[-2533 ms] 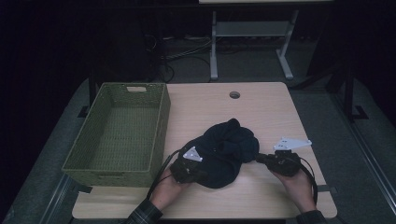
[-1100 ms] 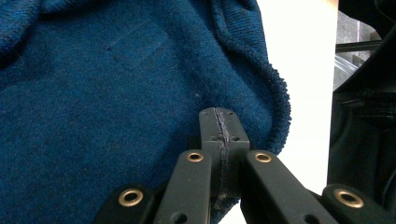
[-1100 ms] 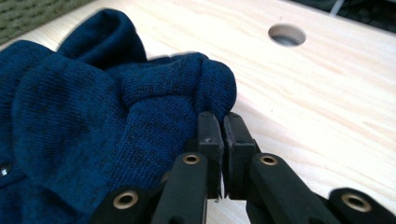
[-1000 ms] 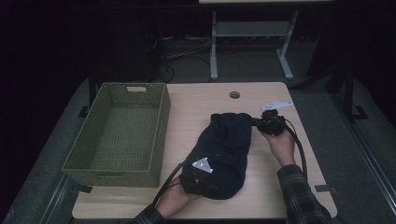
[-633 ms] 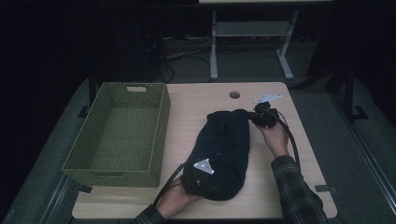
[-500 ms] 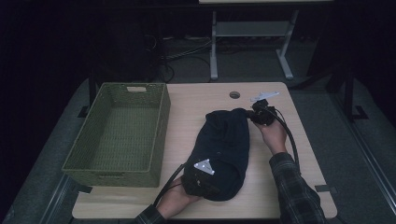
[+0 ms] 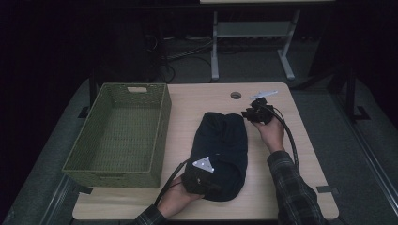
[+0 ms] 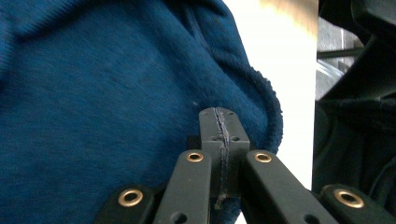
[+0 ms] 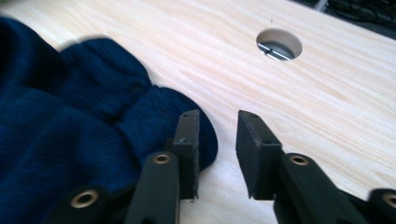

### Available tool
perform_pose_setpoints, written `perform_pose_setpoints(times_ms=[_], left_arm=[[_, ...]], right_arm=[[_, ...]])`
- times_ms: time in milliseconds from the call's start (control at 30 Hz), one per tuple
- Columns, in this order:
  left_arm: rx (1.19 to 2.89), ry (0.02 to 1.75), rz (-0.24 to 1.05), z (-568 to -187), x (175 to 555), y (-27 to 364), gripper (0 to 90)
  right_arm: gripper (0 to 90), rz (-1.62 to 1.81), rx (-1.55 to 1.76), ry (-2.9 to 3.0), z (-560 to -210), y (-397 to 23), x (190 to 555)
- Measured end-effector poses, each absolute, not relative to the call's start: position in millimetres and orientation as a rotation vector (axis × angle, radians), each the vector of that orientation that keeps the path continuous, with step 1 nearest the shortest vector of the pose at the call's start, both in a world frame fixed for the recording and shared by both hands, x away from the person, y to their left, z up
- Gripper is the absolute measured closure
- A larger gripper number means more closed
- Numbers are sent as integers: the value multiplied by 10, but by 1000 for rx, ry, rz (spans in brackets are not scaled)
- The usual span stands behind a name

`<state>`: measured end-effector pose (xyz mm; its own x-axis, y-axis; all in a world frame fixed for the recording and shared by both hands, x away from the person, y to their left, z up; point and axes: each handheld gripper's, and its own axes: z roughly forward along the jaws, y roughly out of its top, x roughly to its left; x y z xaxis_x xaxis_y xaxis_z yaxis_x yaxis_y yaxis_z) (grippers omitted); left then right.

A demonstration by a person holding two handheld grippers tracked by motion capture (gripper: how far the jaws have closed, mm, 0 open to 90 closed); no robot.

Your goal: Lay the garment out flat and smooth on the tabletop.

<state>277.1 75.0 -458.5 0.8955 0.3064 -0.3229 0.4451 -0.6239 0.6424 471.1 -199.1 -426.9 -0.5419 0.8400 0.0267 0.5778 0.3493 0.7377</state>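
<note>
high view: dark blue fleece garment (image 7: 220, 154) stretched near-to-far mid-table, right of the green basket (image 7: 117, 131) | left gripper view: left gripper (image 8: 219, 135) clamped tight on its fuzzy near hem | right gripper view: right gripper (image 9: 217, 140) jaws just been opening, nothing between them, far cuff just beside

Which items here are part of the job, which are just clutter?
In the job:
- dark blue garment, lying on the table
- left gripper, shut on the garment's near end
- right gripper, jaws just opened, nothing between them

Just lying about:
- green woven basket, empty
- white desk frame behind
</note>
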Motion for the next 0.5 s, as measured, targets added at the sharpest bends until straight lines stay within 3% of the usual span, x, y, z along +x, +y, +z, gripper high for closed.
perform_pose_setpoints(times_ms=[133, 333, 500], left_arm=[[2250, 567, -196, -4494, 2838, 844, 898], [2200, 632, -118, -4371, 2967, 981, 899], [2188, 691, -13, -4292, 3069, 1019, 900]], right_arm=[[687, 1088, 1257, 2251, -4175, -2050, 4592], [890, 1126, 1215, 2332, -4115, -2081, 4263], [899, 1119, 1176, 2372, -4138, -2057, 4031]])
